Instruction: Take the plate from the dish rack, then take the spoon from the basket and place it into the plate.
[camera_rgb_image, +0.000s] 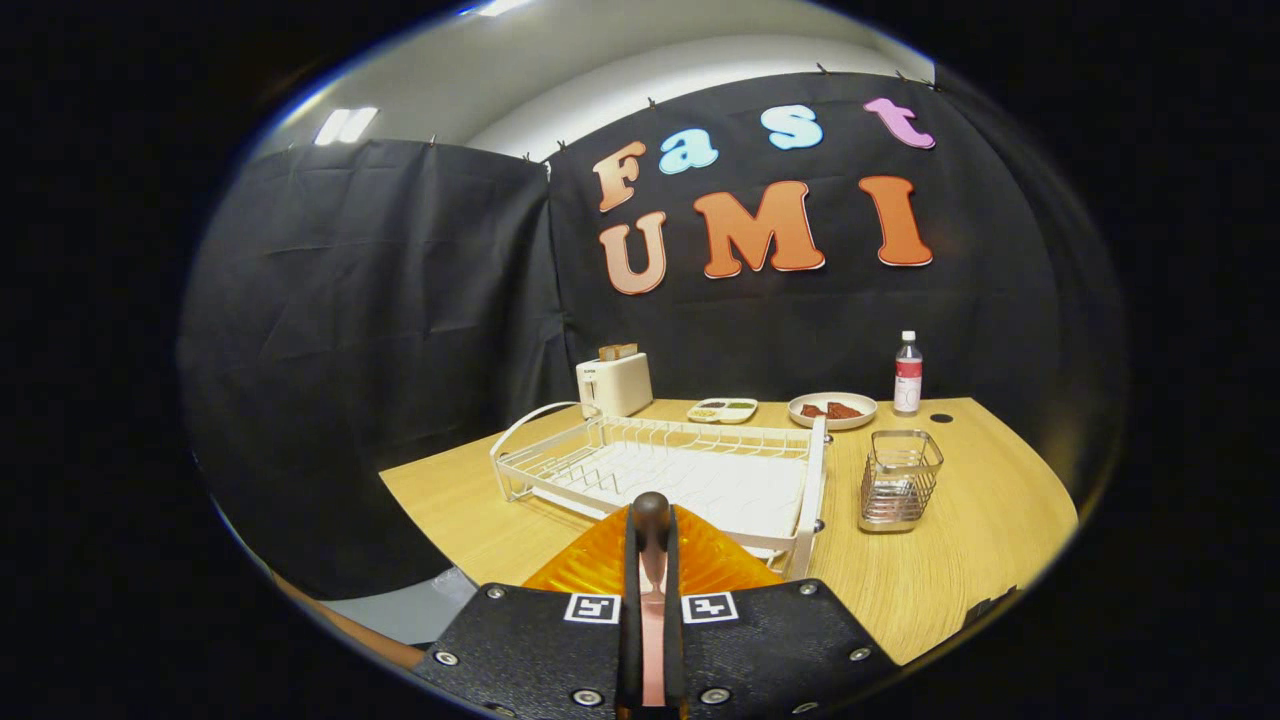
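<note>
Here my tool (652, 560) is clamped on the pink spoon (652, 590), its long handle pointing straight ahead, dark rounded end foremost. Beneath lies the ribbed orange plate (590, 570); beyond, the white wire dish rack (660, 470).

The gripper (652, 545) has a wide black body with a finely textured, matte face, spreading into 2 angled halves. Silver round-headed screws dot it: 2 near the upper corners, 1 at the left edge, and several along the lower rim. 2 small square black-and-white fiducial markers sit side by side near the top centre. Between them run 2 narrow black fingers, drawn close together, with a pale pink strip in the slot and a rounded dark tip.
</note>
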